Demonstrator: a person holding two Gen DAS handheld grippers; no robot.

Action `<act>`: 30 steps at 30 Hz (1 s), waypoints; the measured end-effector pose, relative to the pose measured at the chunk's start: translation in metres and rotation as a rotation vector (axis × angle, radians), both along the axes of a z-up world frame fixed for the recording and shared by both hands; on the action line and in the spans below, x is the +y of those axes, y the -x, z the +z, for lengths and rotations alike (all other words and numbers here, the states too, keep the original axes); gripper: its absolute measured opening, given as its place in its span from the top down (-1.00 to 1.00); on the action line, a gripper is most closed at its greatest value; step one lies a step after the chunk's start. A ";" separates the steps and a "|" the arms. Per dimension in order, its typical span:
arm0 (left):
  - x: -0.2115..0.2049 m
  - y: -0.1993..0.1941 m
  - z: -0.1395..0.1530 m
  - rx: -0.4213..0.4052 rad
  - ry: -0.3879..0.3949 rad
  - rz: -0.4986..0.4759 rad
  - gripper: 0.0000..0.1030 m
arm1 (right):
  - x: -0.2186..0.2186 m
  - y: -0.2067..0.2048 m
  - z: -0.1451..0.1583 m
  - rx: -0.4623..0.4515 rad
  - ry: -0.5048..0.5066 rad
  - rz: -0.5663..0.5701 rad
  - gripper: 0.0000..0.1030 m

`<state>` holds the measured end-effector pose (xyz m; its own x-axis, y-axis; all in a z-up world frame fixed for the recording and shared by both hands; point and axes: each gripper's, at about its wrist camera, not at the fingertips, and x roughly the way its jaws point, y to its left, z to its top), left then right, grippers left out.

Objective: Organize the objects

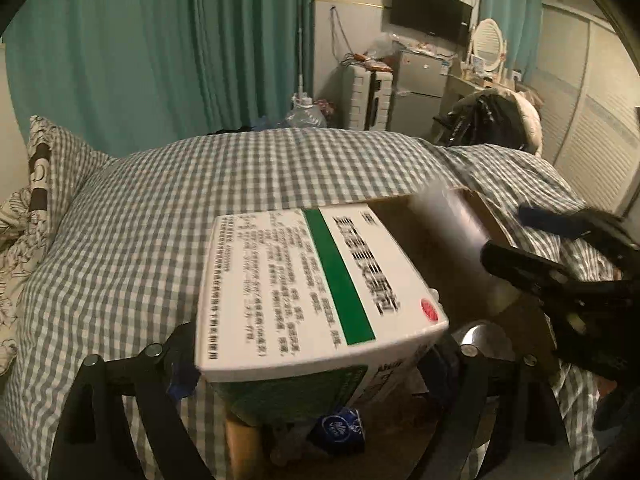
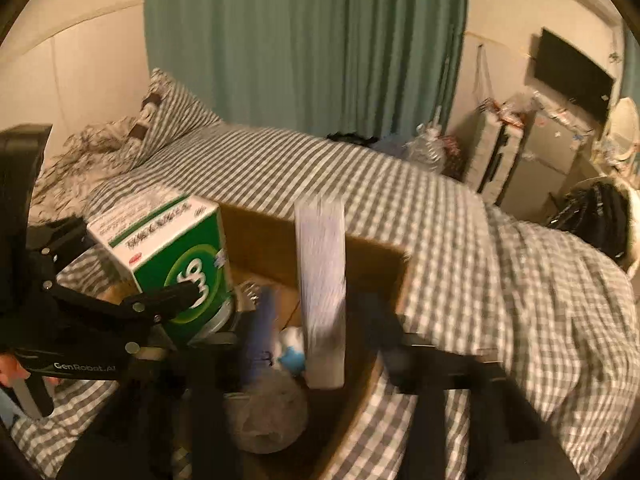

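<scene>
**Crowded carton, open bedspread**

Inside the cardboard box (image 2: 372,256) on the checked bedspread (image 2: 520,280), little room: green-and-white medicine box (image 1: 316,292) filling the left side, pale flat packet (image 2: 322,292) upright mid-box, grey bundle (image 2: 272,416) and blue-labelled item (image 1: 340,430) at the bottom. Beyond the far wall, bare bedding up to the pillow (image 1: 48,168).
</scene>
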<state>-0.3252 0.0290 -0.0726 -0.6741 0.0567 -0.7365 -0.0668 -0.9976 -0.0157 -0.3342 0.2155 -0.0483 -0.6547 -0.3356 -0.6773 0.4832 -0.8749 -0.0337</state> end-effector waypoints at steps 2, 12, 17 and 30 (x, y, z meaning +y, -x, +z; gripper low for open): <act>-0.002 -0.004 0.008 0.028 0.001 0.017 -0.95 | 0.004 -0.004 0.012 0.033 0.026 -0.032 -0.47; 0.004 -0.046 0.095 0.188 0.038 0.036 -1.00 | 0.013 -0.046 0.088 0.134 0.064 -0.164 -0.70; 0.006 -0.089 0.146 0.285 0.039 0.030 -1.00 | 0.019 -0.094 0.141 0.222 0.071 -0.201 -0.79; 0.012 -0.215 0.243 0.577 0.031 -0.025 -1.00 | 0.048 -0.239 0.241 0.395 0.158 -0.324 -0.99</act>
